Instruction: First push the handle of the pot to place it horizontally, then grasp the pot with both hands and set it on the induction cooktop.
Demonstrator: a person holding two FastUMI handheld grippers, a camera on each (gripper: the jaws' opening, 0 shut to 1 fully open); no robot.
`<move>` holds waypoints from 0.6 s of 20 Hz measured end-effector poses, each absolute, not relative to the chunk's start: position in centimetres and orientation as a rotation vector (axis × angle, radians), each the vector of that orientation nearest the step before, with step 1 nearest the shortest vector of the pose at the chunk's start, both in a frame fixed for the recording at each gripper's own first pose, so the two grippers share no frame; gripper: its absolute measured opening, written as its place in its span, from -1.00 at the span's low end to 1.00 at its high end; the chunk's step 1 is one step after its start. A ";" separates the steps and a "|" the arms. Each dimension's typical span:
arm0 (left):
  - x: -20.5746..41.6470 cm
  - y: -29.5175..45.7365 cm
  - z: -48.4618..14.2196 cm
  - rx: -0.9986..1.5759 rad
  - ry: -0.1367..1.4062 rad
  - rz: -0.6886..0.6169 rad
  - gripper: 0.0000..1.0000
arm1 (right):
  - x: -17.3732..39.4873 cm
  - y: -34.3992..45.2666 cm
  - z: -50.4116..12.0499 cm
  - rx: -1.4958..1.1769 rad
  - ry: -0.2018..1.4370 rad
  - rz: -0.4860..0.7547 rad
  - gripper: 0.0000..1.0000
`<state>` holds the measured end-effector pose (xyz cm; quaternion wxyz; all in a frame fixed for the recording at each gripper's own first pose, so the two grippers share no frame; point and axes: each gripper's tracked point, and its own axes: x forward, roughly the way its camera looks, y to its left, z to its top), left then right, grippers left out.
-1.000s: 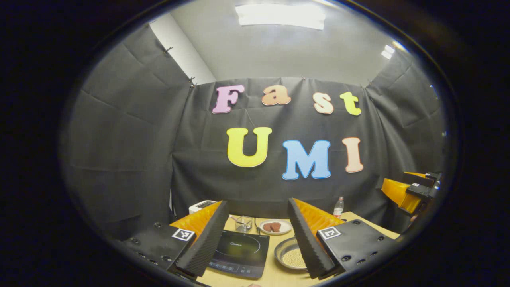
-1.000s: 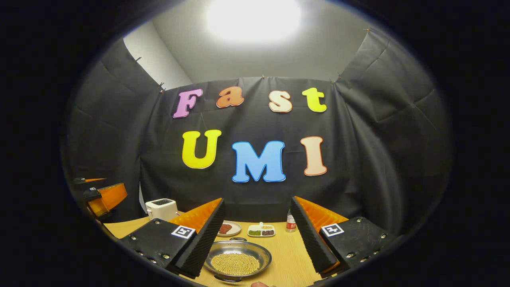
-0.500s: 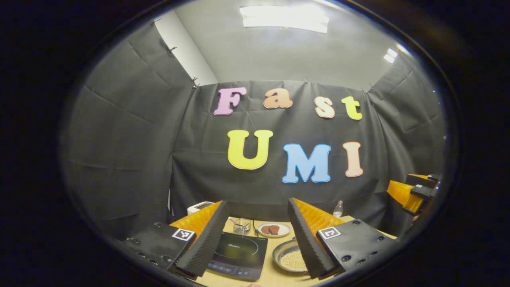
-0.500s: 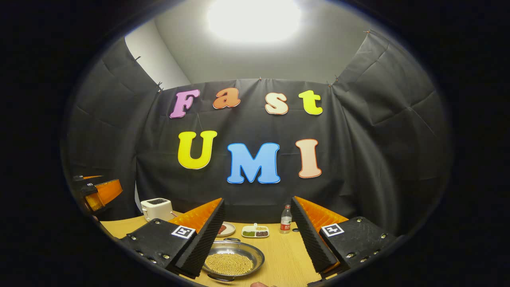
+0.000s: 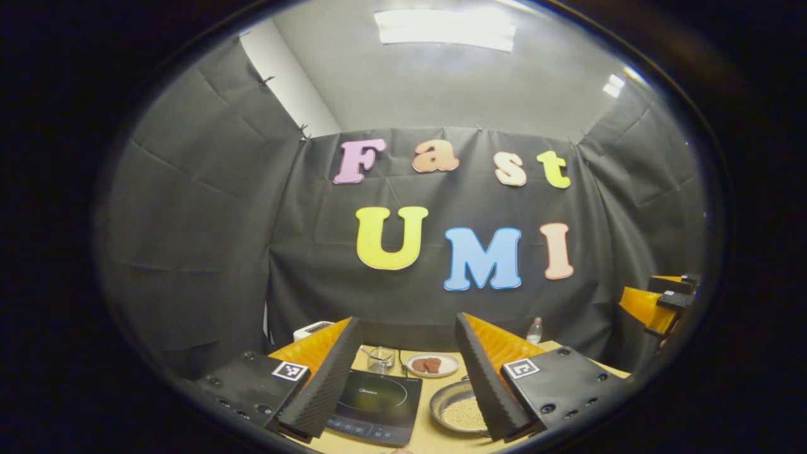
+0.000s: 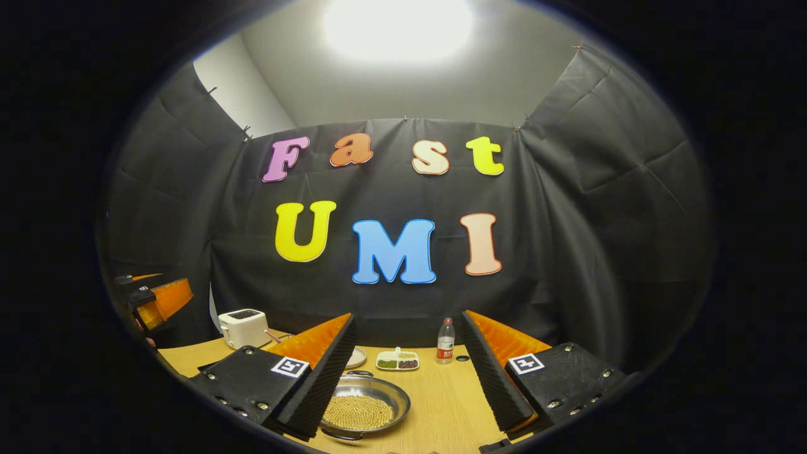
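Approach stage; handle push not yet begun. Left gripper [image 5: 403, 378] and right gripper [image 6: 406, 378] spread wide, empty, raised above wooden tabletop [image 6: 441, 403]. Shallow steel pot of yellow beans [image 6: 360, 411] below-left of right gripper, right of black induction cooktop [image 5: 378, 403]. Next: lower toward pot handle.

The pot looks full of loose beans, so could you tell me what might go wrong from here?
The pot holds a heap of small beans; tilting it in a two-handed lift could spill them. Its near handle points toward the camera, so it probably needs turning first. The induction cooktop sits close beside it, so a careless push might knock it.
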<state>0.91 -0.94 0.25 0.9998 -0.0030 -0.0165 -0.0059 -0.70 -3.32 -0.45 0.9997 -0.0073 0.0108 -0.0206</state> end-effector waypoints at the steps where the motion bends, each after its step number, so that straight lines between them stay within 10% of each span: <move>1: 0.8 -1.1 0.3 -0.004 -0.034 -0.012 0.94 | -0.7 -3.3 -0.5 -0.017 0.025 -0.038 0.99; 12: 0.4 -3.2 0.4 0.012 -0.028 -0.030 0.92 | -0.7 -3.9 -1.4 0.013 0.056 -0.025 0.12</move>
